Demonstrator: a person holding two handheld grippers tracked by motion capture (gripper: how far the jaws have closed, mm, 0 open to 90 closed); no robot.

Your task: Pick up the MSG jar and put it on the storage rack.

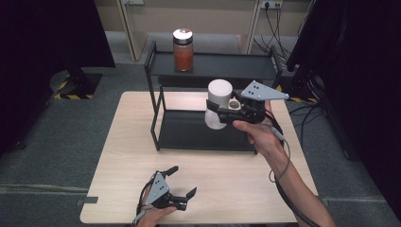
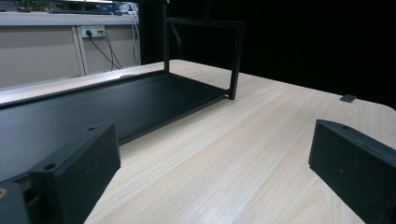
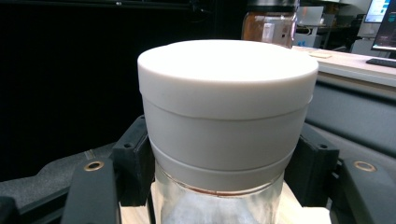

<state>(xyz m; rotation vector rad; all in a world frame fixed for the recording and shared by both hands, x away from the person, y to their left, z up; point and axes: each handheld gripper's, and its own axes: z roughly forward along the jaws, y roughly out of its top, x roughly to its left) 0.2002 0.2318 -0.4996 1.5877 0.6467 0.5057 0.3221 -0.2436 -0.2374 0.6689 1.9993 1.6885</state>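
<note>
Now the right tongs (image 1: 213, 108) pinch the white-lidded jar (image 1: 217, 110) (below its lid) — left tongs (image 1: 183, 181) spread.

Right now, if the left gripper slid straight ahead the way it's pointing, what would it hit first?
Probably nothing at once. The left gripper, jaws open and empty, points across bare table. Its own view centers on wood just right of the black shelf rack's lower tray; the corner post seems nearest that line, though depth is unclear.
</note>
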